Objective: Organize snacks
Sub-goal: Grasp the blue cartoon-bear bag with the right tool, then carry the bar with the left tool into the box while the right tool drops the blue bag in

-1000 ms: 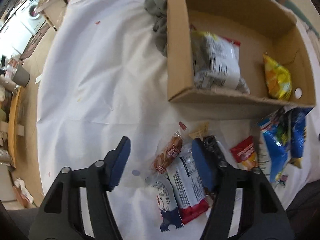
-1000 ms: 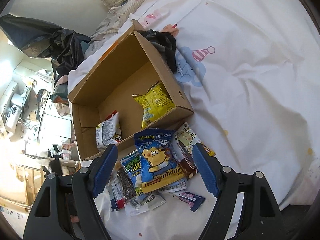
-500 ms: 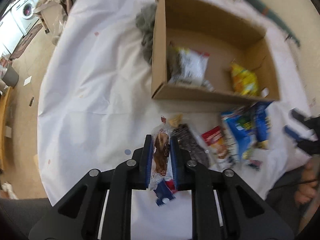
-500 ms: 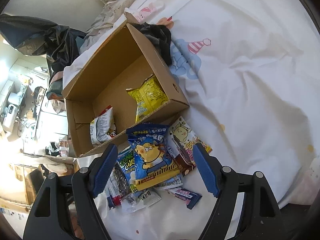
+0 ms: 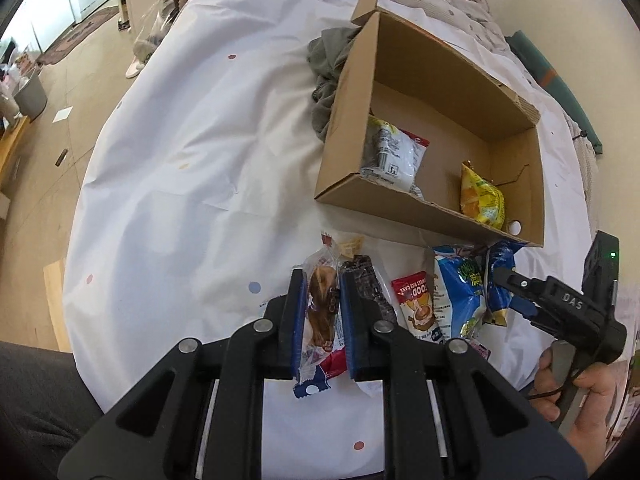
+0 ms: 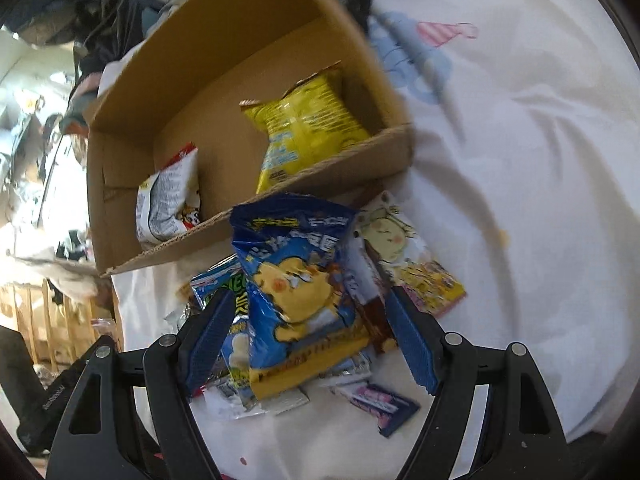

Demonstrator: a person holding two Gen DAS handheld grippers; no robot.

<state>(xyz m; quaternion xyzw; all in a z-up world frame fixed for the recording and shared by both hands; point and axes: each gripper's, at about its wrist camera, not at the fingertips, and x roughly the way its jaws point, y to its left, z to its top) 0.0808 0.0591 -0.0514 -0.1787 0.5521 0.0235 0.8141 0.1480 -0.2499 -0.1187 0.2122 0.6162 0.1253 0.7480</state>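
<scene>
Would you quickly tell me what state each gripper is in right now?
Left gripper: shut on a clear-wrapped brown pastry.
Right gripper: open, jaws wide either side of the blue snack bag, not gripping it.

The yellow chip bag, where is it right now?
The yellow chip bag stands inside the cardboard box, at its right end in the right wrist view, with the white snack bag at the opposite end.
</scene>
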